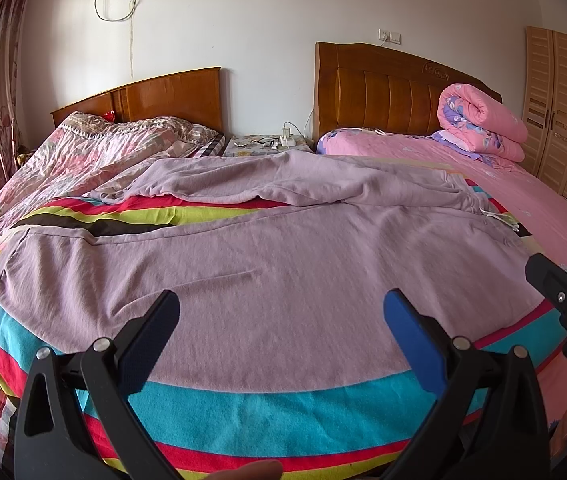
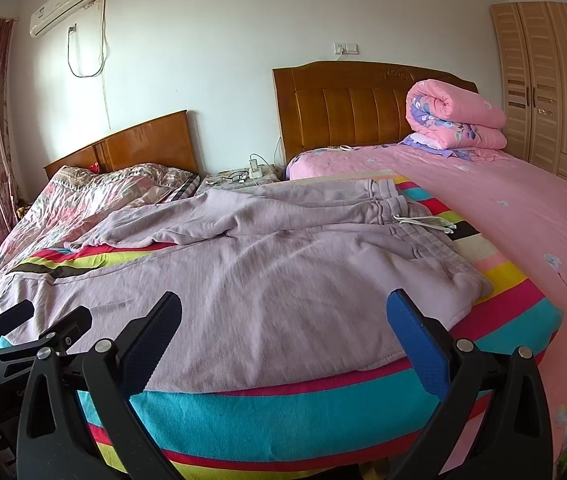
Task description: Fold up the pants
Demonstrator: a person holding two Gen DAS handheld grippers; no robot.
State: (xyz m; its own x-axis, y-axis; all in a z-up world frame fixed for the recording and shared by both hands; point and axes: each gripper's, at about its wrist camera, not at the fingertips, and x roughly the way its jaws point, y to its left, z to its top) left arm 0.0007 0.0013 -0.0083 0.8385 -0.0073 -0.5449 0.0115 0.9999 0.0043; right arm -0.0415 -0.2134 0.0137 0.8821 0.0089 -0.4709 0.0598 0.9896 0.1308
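Bedroom, striped blanket [image 1: 243,412] | pants [image 1: 267,280] spread flat (drawstring at 2 o'clock) | left gripper [image 1: 281,336], right gripper [image 2: 283,336]: jaws held wide, empty

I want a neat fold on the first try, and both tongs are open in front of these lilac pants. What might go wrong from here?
1. The far leg lies bunched, so folding now may trap wrinkles.
2. The white drawstring trails loose off the waistband and might stick out of the fold.
3. The pants rest on a loose striped blanket; the left tongs or right tongs may pinch both layers.
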